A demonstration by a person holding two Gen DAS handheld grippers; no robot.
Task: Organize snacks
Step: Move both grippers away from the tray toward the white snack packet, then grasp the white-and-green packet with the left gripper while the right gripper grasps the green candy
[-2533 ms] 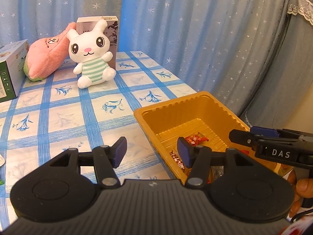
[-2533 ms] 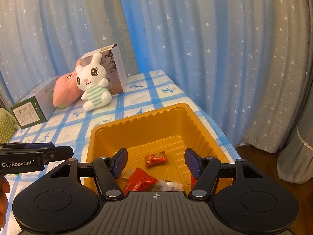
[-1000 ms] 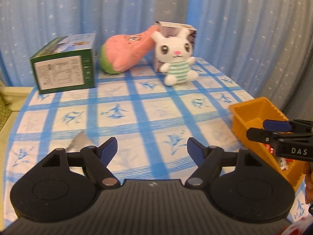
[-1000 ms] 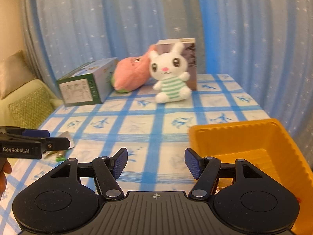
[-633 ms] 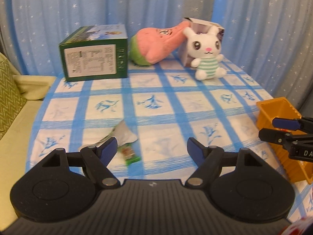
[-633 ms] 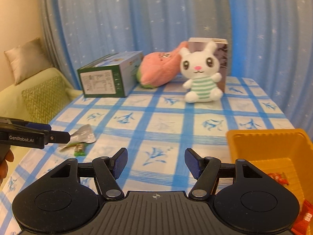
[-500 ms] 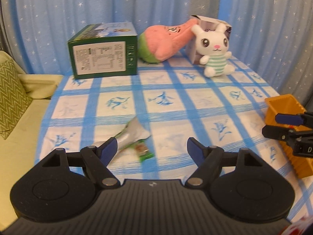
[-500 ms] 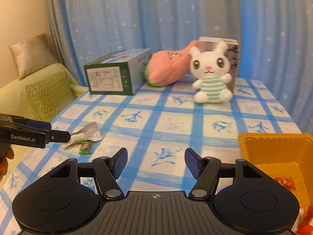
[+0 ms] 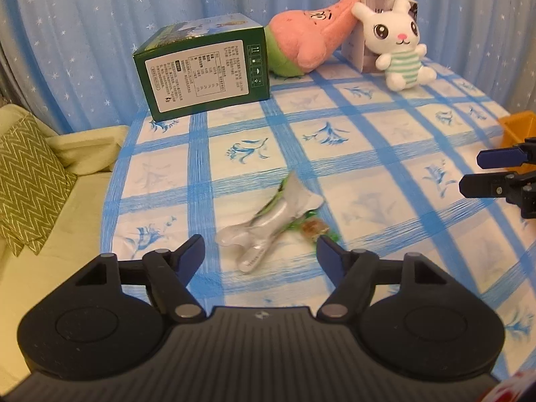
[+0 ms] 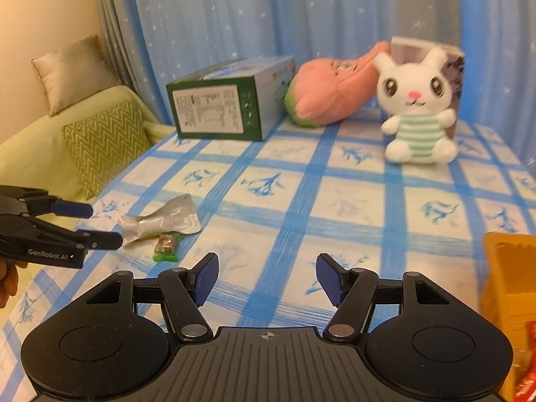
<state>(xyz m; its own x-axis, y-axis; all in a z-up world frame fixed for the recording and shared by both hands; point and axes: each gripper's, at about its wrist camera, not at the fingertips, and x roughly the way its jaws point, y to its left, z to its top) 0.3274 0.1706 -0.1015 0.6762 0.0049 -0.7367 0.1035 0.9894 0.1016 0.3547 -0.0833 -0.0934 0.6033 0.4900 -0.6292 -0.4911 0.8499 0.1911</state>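
Observation:
A silver snack wrapper [image 9: 268, 224] and a small green-wrapped snack [image 9: 313, 228] lie on the blue-checked tablecloth [image 9: 368, 154]. My left gripper [image 9: 260, 254] is open and empty, just short of them, the wrapper between its fingers in view. The wrapper [image 10: 164, 219] and green snack [image 10: 164, 247] also show in the right wrist view, with the left gripper [image 10: 97, 224] beside them. My right gripper [image 10: 267, 279] is open and empty over the cloth. The orange tray [image 10: 509, 268] holding red snacks [image 10: 526, 392] is at the right edge.
A green box [image 9: 204, 70], a pink plush [image 9: 308, 40], a white bunny plush [image 9: 400, 45] and a grey carton [image 9: 366, 16] stand along the table's far side. A yellow-green sofa with cushions [image 9: 30, 177] lies past the left table edge. Curtains hang behind.
Both grippers have swung left, away from the orange tray. The left gripper has come up close to the silver wrapper and green snack. Both stay open.

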